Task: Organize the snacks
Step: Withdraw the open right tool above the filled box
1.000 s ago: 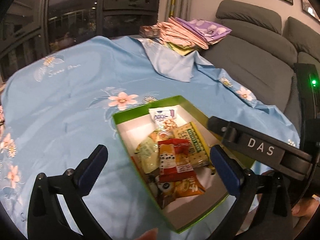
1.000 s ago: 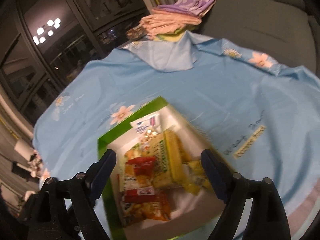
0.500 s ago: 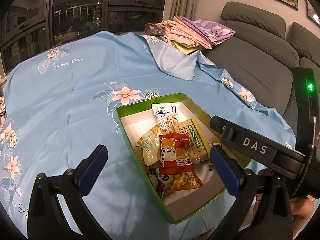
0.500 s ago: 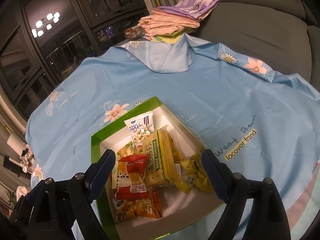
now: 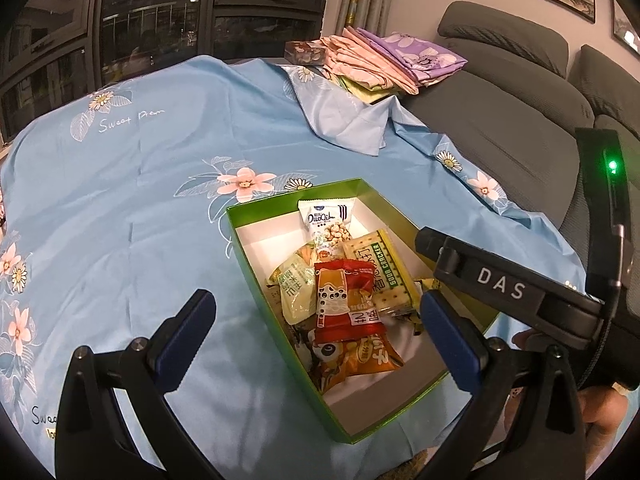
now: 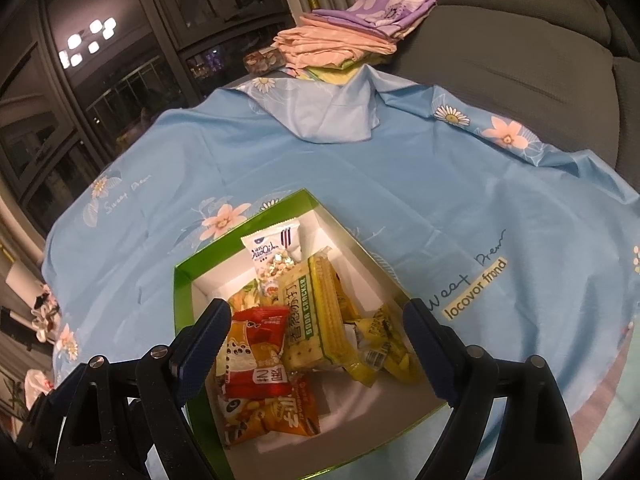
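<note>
Left wrist view: snack packets (image 5: pixel 340 296) piled loose in green box (image 5: pixel 236 224) on bench (image 5: pixel 140 184); no packets on cloth. Left hand-held gripper (image 5: pixel 312 324) wide, empty; right hand-held gripper (image 6: pixel 316 344) likewise. Gathered in box; whether sorting remains, unclear.

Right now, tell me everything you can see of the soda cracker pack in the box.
The soda cracker pack is a long clear wrapper with a green band printed SODA CRACKER; pale square crackers show stacked inside. It looks sealed and whole. It lies tilted among the other snacks in the green box, its far end against the white peanut packet, its left edge beside the red packet, with yellow wrappers against its right side. Neither gripper touches it.
</note>
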`<state>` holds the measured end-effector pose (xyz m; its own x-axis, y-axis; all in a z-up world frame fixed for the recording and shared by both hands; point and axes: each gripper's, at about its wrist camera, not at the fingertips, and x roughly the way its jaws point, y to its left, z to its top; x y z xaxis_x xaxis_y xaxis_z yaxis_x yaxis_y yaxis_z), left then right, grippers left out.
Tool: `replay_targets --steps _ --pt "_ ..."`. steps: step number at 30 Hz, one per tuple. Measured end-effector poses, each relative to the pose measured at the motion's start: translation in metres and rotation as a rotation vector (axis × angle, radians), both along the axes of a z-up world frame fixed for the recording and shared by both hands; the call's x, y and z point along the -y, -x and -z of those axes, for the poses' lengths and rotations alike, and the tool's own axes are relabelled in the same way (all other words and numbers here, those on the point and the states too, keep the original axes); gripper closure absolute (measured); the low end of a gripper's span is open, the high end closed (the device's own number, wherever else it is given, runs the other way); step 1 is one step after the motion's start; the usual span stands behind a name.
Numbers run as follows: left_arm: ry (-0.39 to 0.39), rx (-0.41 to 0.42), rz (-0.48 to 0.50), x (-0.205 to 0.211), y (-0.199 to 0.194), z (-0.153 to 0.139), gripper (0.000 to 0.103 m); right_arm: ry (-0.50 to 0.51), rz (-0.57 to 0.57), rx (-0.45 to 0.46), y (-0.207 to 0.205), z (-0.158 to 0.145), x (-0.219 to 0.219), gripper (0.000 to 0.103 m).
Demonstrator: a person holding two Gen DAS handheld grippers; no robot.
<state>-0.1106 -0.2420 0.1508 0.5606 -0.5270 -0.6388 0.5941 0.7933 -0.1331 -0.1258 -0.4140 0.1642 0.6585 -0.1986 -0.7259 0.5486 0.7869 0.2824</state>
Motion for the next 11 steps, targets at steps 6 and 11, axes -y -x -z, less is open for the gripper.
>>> replay_targets --steps 6,11 --pt "0.008 -0.015 -0.007 -0.0031 -0.0032 0.0005 0.001 0.007 0.001 -0.006 -0.0011 -0.0003 -0.0011 0.015" --pt "0.014 -0.025 -0.008 -0.0048 -0.0046 0.0013 0.001 0.018 0.004 -0.017 -0.0017 -0.0001 -0.0007 0.015"
